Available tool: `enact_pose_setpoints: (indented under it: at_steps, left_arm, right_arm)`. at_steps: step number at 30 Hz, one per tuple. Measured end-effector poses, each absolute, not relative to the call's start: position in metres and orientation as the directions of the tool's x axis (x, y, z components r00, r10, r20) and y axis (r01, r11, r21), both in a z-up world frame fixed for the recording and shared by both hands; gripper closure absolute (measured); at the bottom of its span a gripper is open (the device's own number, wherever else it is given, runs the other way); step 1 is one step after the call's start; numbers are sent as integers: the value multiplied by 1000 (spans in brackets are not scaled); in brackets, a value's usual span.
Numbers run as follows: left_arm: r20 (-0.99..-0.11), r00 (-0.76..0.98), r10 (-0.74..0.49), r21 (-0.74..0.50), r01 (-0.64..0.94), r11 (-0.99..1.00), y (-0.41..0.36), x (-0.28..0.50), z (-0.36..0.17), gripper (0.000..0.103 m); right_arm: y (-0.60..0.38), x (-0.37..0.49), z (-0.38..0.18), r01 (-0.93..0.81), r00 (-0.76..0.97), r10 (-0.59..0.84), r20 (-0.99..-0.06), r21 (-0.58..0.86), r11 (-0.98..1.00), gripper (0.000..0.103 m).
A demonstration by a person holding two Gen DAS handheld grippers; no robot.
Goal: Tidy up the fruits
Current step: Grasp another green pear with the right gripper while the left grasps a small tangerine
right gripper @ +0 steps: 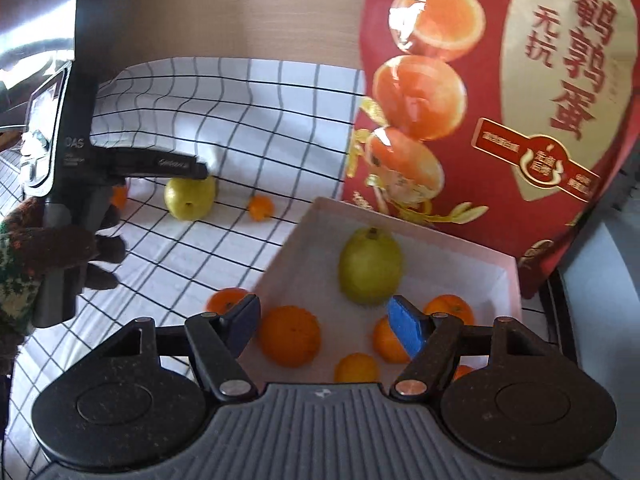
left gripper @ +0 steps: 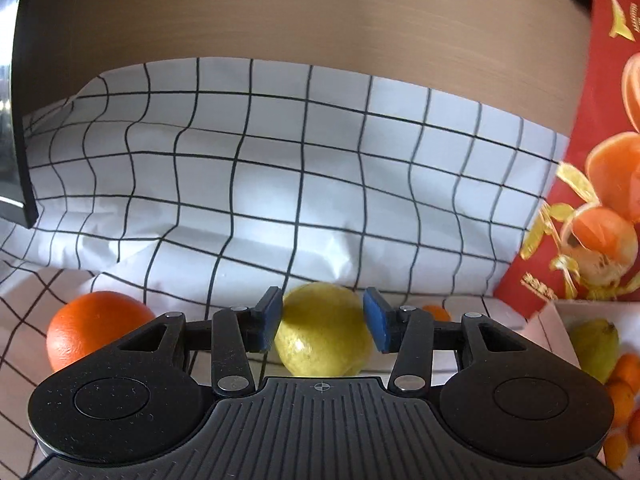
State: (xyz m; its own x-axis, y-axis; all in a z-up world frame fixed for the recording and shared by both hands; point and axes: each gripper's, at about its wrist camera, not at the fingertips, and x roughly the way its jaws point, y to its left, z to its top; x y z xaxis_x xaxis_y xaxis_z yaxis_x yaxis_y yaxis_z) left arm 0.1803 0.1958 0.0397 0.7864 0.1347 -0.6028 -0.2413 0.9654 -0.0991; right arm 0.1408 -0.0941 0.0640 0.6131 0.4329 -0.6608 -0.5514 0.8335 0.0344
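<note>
My left gripper (left gripper: 322,326) is open, its blue pads on either side of a yellow-green pear (left gripper: 325,330) lying on the checked cloth; whether the pads touch it I cannot tell. A large orange (left gripper: 94,326) lies to its left. In the right wrist view the left gripper (right gripper: 192,170) sits over that pear (right gripper: 190,198). My right gripper (right gripper: 324,326) is open and empty above a white box (right gripper: 304,224) holding a pear (right gripper: 370,266), an orange (right gripper: 289,336) and several mandarins. One mandarin (right gripper: 260,208) lies on the cloth, another (right gripper: 228,300) beside the box.
A red printed bag (right gripper: 500,100) stands behind the box, also at the right of the left wrist view (left gripper: 608,120). A wooden wall (left gripper: 300,12) backs the checked cloth (left gripper: 280,168). A dark appliance (left gripper: 12,120) stands at the left.
</note>
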Motion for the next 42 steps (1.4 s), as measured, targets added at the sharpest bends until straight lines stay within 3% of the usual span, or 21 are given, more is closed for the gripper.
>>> enact_pose_setpoints:
  at_steps: [3, 5, 9, 14, 17, 21, 26, 29, 33, 37, 42]
  left_arm:
    - [-635, 770, 61, -168, -215, 962, 204, 159, 40, 48]
    - [-651, 759, 15, -163, -159, 974, 201, 132, 37, 53]
    - [-543, 826, -149, -335, -51, 941, 214, 62, 32, 53]
    - [-340, 939, -48, -470, -126, 874, 250, 23, 29, 53]
    - [-273, 962, 25, -506, -165, 847, 267, 15, 29, 53]
    - [-252, 965, 71, -508, -194, 839, 277, 7, 31, 53]
    - [-222, 973, 65, -518, -174, 838, 280, 0, 34, 53]
    - [-217, 975, 44, -529, -155, 834, 278, -2, 33, 53]
    - [-220, 975, 28, -515, -140, 846, 274, -1, 32, 53]
    - [-254, 967, -2, -499, -129, 857, 271, 6, 27, 53]
    - [-294, 953, -74, -462, -74, 884, 259, 18, 22, 53]
  right_arm:
    - [-98, 145, 59, -544, 607, 433, -667, 49, 838, 32]
    - [-100, 145, 56, -546, 600, 440, -669, 60, 836, 32]
    - [-105, 134, 56, -559, 611, 456, -648, 55, 828, 32]
    - [-78, 119, 62, -612, 580, 520, -627, 87, 786, 30]
    - [-45, 103, 59, -663, 528, 592, -609, 140, 735, 25]
    - [1, 82, 44, -733, 464, 651, -601, 153, 663, 25]
    - [35, 61, 20, -764, 433, 626, -649, 105, 637, 25]
    - [24, 50, 12, -774, 399, 639, -658, 132, 619, 27]
    - [6, 29, 8, -800, 393, 658, -642, 113, 589, 44]
    - [-2, 13, 6, -811, 425, 649, -630, 54, 583, 44]
    - [-44, 8, 7, -786, 413, 666, -621, 126, 605, 44]
